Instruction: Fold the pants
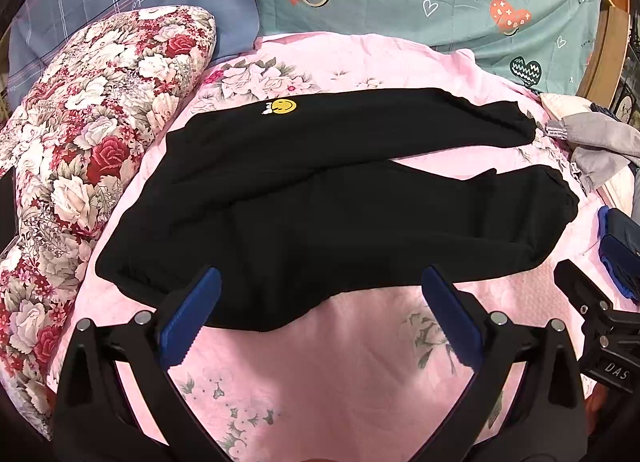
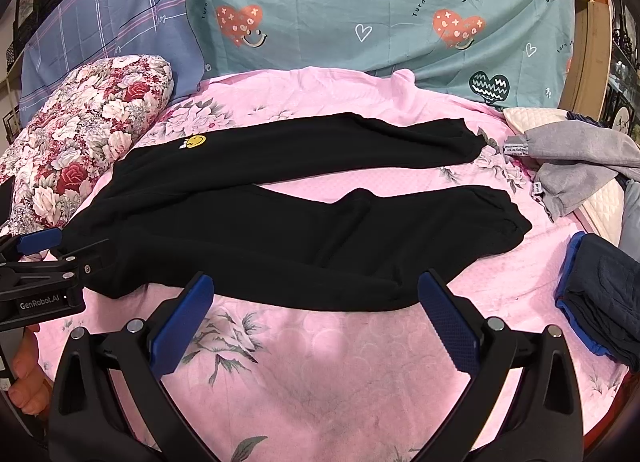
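Black pants (image 1: 320,198) lie flat on the pink floral bedsheet (image 1: 320,382), waistband toward the floral pillow (image 1: 88,150), both legs spread apart toward the grey garment (image 2: 580,162). A yellow smiley patch (image 1: 283,106) sits near the waistband. Left tongs (image 1: 320,302) stand wide, holding nothing, at the pants' near edge. Right tongs (image 2: 316,306) likewise wide and empty. Folded navy clothing (image 2: 604,298) lies beyond the leg cuffs.

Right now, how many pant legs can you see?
2. The far leg lies toward the pillows; the near leg lies closer to the tongs. Neither is folded yet.
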A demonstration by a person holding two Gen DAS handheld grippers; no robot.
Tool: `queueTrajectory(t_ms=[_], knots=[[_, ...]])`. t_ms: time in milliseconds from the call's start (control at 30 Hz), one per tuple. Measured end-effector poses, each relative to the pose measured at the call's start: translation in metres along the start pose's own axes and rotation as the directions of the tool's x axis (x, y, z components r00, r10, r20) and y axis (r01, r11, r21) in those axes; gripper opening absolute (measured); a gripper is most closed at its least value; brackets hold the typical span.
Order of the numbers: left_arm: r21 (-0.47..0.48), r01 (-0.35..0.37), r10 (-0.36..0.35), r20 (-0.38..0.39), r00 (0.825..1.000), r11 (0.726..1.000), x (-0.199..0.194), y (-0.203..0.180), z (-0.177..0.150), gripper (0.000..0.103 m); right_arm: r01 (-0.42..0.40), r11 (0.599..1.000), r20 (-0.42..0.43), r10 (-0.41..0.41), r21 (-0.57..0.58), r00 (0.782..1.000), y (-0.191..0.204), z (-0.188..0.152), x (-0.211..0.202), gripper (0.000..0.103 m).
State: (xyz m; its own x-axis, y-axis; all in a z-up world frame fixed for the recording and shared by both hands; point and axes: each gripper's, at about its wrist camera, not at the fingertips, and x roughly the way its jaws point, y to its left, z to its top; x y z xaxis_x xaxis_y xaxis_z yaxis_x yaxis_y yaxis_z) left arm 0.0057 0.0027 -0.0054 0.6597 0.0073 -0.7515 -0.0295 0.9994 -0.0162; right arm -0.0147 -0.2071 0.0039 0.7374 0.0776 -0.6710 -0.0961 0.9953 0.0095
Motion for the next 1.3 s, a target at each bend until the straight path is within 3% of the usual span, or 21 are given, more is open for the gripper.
queueTrajectory(t_ms=[167, 200, 267, 300, 333, 367, 400, 500, 567, 633, 700, 767, 800, 867, 933, 967, 1000, 1067, 1133, 1200, 1300], knots=[[-0.001, 0.012, -0.012, -0.005, 1.0, 1.0, 0.005, 0.003, 0.0, 0.101, -0.007, 1.0, -0.012, 0.007, 0.004, 1.0, -0.001, -0.001, 0.005, 0.102], [-0.002, 0.01, -0.01, -0.005, 1.0, 1.0, 0.008, 0.006, 0.001, 0.101, -0.045, 0.999, -0.039, 0.046, 0.016, 0.998, -0.004, -0.003, 0.009, 0.102], [0.002, -0.032, 0.032, 0.02, 0.999, 0.999, 0.012, 0.012, 0.002, 0.101, -0.127, 0.99, -0.091, 0.131, 0.054, 0.987, -0.018, -0.008, 0.015, 0.102], [0.011, -0.091, 0.09, 0.042, 0.995, 0.996, 0.017, 0.018, 0.003, 0.101, -0.162, 0.984, -0.112, 0.17, 0.079, 0.979, -0.029, -0.011, 0.018, 0.102], [0.012, -0.124, 0.123, 0.048, 0.991, 0.992, 0.021, 0.022, 0.005, 0.101, -0.155, 0.982, -0.127, 0.168, 0.11, 0.978, -0.049, -0.015, 0.02, 0.102], [0.001, -0.154, 0.154, 0.041, 0.987, 0.988, 0.028, 0.031, 0.007, 0.101, -0.095, 0.987, -0.132, 0.112, 0.132, 0.985, -0.069, -0.018, 0.021, 0.102], [-0.013, -0.161, 0.161, 0.028, 0.987, 0.987, 0.033, 0.038, 0.008, 0.101, 0.034, 0.986, -0.138, -0.011, 0.163, 0.99, -0.1, -0.02, 0.022, 0.102], [-0.08, -0.17, 0.166, -0.058, 0.984, 0.982, 0.059, 0.062, 0.012, 0.101, 0.269, 0.928, -0.144, -0.238, 0.257, 0.961, -0.178, -0.016, 0.029, 0.102], [-0.098, -0.183, 0.174, -0.098, 0.98, 0.978, 0.073, 0.069, 0.011, 0.101, 0.322, 0.881, -0.18, -0.275, 0.346, 0.944, -0.222, -0.011, 0.043, 0.102], [-0.097, -0.189, 0.177, -0.126, 0.976, 0.977, 0.081, 0.069, 0.009, 0.101, 0.302, 0.855, -0.198, -0.238, 0.422, 0.951, -0.253, -0.005, 0.064, 0.101], [-0.088, -0.186, 0.173, -0.138, 0.975, 0.979, 0.085, 0.066, 0.008, 0.101, 0.276, 0.859, -0.199, -0.207, 0.431, 0.958, -0.263, 0.008, 0.086, 0.101], [-0.075, -0.187, 0.175, -0.144, 0.974, 0.979, 0.086, 0.063, 0.007, 0.101, 0.306, 0.867, -0.226, -0.231, 0.394, 0.946, -0.268, 0.022, 0.117, 0.099], [-0.073, -0.188, 0.176, -0.141, 0.974, 0.98, 0.085, 0.062, 0.007, 0.101, 0.349, 0.857, -0.291, -0.247, 0.38, 0.924, -0.271, 0.026, 0.14, 0.091], [-0.076, -0.205, 0.194, -0.132, 0.972, 0.976, 0.085, 0.063, 0.008, 0.101, 0.362, 0.837, -0.393, -0.197, 0.409, 0.899, -0.28, 0.023, 0.168, 0.07], [-0.093, -0.224, 0.212, -0.13, 0.969, 0.97, 0.087, 0.068, 0.009, 0.101, 0.379, 0.844, -0.383, -0.23, 0.379, 0.895, -0.274, 0.032, 0.175, 0.053], [-0.102, -0.229, 0.214, -0.138, 0.967, 0.968, 0.089, 0.071, 0.01, 0.101, 0.363, 0.85, -0.371, -0.219, 0.381, 0.902, -0.273, 0.035, 0.175, 0.026], [-0.111, -0.23, 0.213, -0.149, 0.966, 0.967, 0.092, 0.073, 0.01, 0.101, 0.353, 0.846, -0.359, -0.21, 0.399, 0.909, -0.274, 0.037, 0.172, 0.011], [-0.126, -0.229, 0.206, -0.173, 0.963, 0.965, 0.094, 0.076, 0.012, 0.101, 0.3, 0.83, -0.299, -0.17, 0.47, 0.939, -0.283, 0.038, 0.151, 0.011], [-0.135, -0.227, 0.205, -0.158, 0.966, 0.964, 0.09, 0.079, 0.014, 0.101, 0.306, 0.82, -0.223, -0.223, 0.484, 0.949, -0.288, 0.041, 0.114, 0.011], [-0.131, -0.243, 0.225, -0.136, 0.965, 0.961, 0.086, 0.08, 0.015, 0.101, 0.354, 0.801, -0.188, -0.3, 0.483, 0.935, -0.298, 0.033, 0.078, 0.011], [-0.113, -0.259, 0.242, -0.142, 0.96, 0.959, 0.088, 0.083, 0.015, 0.101, 0.367, 0.79, -0.286, -0.252, 0.491, 0.924, -0.318, 0.003, 0.067, 0.016]])
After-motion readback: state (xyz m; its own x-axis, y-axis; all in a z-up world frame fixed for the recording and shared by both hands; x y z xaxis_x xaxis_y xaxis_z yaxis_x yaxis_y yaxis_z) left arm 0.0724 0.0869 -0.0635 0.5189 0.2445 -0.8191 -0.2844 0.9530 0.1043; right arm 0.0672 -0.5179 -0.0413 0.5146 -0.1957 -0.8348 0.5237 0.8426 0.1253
